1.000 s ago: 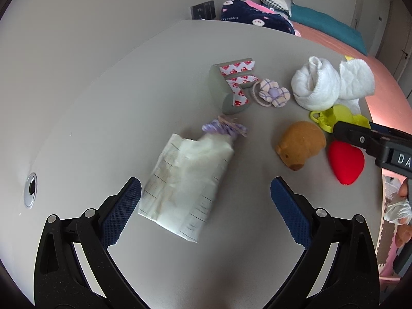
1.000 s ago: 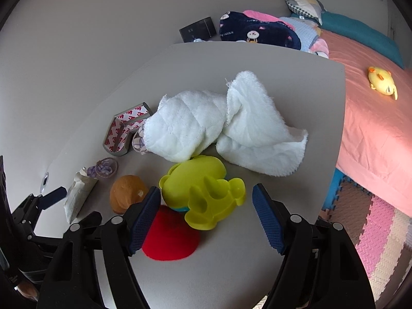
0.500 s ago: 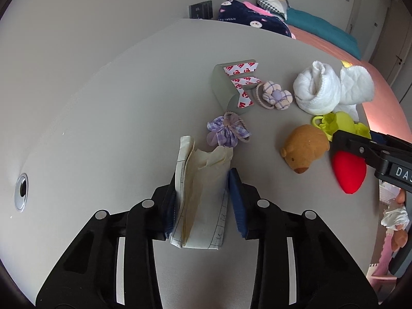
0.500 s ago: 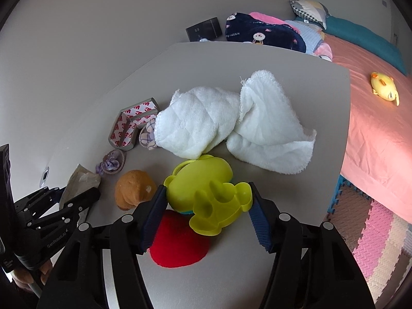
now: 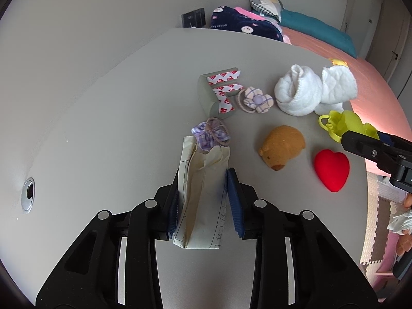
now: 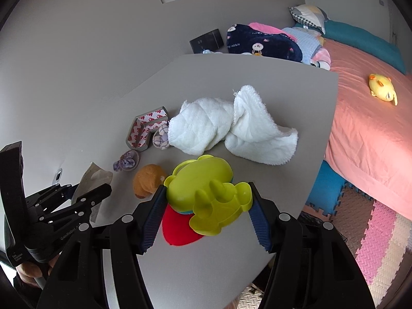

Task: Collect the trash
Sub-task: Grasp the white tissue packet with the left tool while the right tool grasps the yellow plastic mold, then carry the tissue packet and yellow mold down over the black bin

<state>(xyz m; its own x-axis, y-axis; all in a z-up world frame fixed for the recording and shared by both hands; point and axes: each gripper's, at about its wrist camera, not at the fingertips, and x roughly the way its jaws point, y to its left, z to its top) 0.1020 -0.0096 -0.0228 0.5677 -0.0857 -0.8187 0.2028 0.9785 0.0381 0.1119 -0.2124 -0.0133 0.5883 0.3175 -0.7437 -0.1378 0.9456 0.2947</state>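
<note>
Left wrist view shows your left claw point(image 5: 203, 200) squeezing the folded paper point(image 5: 203, 193), and its jaws are closing a bit more, with the blue pads pressed on both sides of the paper, which stands on edge on the grey table point(image 5: 103, 128). Just past it lies a small purple bow point(image 5: 209, 134), then a brown plush point(image 5: 283, 145) and a red heart point(image 5: 332, 170). Your right claw point(image 6: 206, 206) hugs the green toy point(image 6: 208, 193), a pad on each side. To do this step well, I think you should keep the squeeze soft so the paper does not slip or crush, then lift it straight up so you do not bump the bow. A second ago your left claw was wide open and the paper lay flat on the table. Now it is pinched and stood up. Your right claw was wider too, and now it grips the toy.
</note>
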